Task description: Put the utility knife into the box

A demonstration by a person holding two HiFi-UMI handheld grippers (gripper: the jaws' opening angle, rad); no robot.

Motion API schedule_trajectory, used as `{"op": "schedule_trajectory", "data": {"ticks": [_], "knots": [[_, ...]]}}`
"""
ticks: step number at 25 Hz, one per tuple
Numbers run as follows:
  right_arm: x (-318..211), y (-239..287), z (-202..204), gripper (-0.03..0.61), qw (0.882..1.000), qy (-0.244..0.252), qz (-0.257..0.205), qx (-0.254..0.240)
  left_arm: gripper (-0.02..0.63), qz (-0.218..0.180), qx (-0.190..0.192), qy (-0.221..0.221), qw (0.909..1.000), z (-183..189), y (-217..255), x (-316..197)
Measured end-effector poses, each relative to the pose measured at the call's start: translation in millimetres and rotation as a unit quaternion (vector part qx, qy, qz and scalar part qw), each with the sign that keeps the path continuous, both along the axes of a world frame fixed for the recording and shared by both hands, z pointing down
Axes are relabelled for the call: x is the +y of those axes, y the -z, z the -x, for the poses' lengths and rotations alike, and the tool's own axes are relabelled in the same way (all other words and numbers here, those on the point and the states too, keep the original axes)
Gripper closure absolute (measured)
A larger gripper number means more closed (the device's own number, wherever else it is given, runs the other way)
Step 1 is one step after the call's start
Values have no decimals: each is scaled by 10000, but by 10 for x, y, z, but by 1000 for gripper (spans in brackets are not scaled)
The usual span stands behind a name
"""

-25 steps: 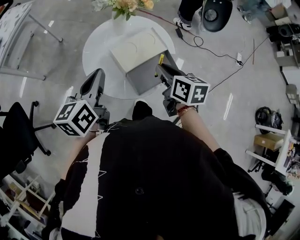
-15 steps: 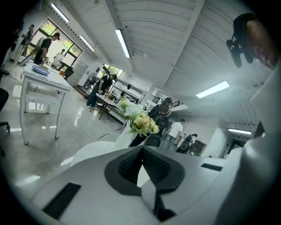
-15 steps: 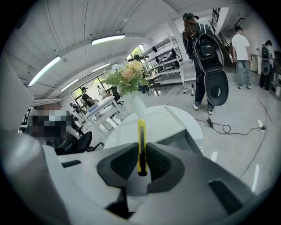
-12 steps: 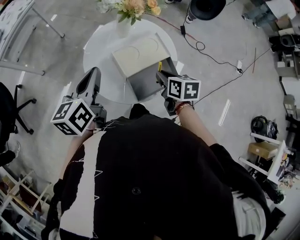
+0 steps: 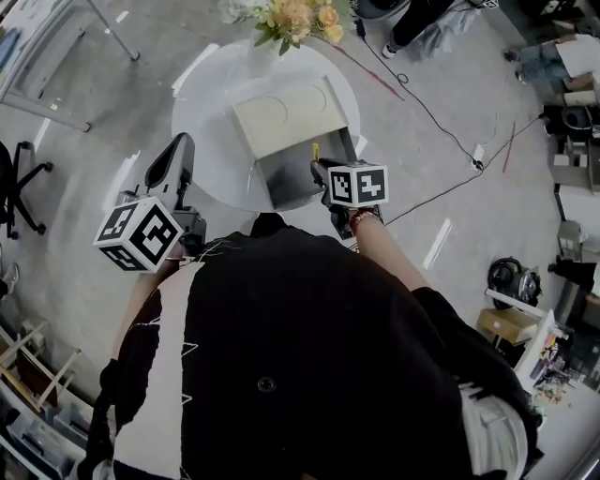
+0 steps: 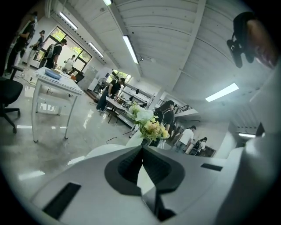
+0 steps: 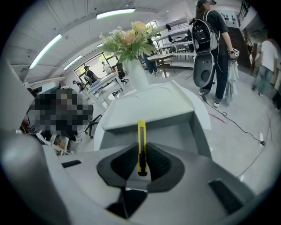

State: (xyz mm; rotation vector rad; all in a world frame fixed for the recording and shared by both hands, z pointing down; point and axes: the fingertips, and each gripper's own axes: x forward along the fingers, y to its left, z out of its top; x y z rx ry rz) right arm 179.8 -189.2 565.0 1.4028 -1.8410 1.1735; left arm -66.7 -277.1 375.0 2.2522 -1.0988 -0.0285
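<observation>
- Since a second ago the right tongs [image 5: 320,167] have drawn a little further in over the box [image 5: 281,183]. The left tongs [image 5: 181,148] keep their place beside the counter's [image 5: 202,103] left edge.
- Right tongs: closed on the utility knife [image 7: 141,143]. In the right gripper view the pads pinch the lower half of the yellow handle, and its upper half stands up and forward past the tips.
- Left tongs [image 6: 141,160]: pressed together with nothing between them, and pointed toward the flowers [image 6: 147,123].
- Box: it sits on the round white counter with its pale lid [image 5: 283,114] folded back toward the flowers [image 5: 298,17]. The grey hollow faces up.
- Position of the knife: in the head view its yellow tip [image 5: 316,150] shows near the lid's hinge line, inside the box's right wall [image 7: 199,127]. It appears to hang over the opening, not yet resting on the floor of the box.
- Handling, as a judgement: the knife looks light, stiff and narrow, with smooth plastic sides that could twist in a loose pinch. The present hold across the flat of the handle suits it. A low release should stop it bouncing or striking the wall.
</observation>
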Motion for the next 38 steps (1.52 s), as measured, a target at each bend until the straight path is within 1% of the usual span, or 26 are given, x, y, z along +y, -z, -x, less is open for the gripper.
{"op": "schedule_trajectory", "data": {"ticks": [3,7,12,16,20,22,28,38], "knots": [[35,-97,12,517,9989,400,190,152,601,39,1,132,9999,58,-24,-10],[59,-221,24,517,9937,976,348,433,601,53,-28,232,9997,97,-46,-24],[80,-312,25,517,9860,1449,506,650,601,53,-65,333,9994,131,-53,-18],[69,-361,46,517,9775,1849,596,822,601,65,-67,420,9991,163,-69,-15],[96,-426,56,517,9670,2199,782,1024,601,76,-67,501,9987,212,-74,-3],[84,-441,52,517,9645,2269,819,1071,601,76,-60,533,9985,230,-73,4],[33,-518,50,517,9626,2297,922,1103,601,122,-54,598,9981,270,-128,-19],[52,-564,38,517,9602,2248,1170,1177,601,163,-55,686,9975,344,-141,1]]}}
